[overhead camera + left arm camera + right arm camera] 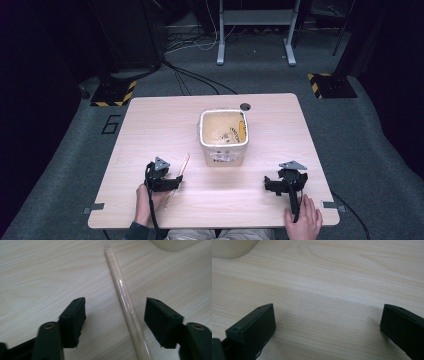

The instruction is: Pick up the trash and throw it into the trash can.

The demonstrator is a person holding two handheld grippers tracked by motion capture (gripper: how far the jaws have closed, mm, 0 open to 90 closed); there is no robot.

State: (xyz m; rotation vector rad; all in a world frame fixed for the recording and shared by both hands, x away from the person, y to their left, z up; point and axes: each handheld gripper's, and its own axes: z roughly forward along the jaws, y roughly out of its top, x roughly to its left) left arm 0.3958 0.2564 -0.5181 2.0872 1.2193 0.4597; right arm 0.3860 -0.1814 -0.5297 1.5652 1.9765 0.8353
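A pair of pale wooden chopsticks in a clear sleeve lies on the wooden table, left of the middle. My left gripper is low over it. The jaws stand open on either side of the sleeve, which runs nearer the right jaw, and neither pad touches it. My right gripper rests near the front right of the table. It is open, with bare wood between its jaws. A hand holds each gripper from the front edge.
A cream square bucket with a label on its front stands at the table's centre, some bits lying inside. A cable hole sits behind it. Beyond the table are grey floor, cables and desk legs.
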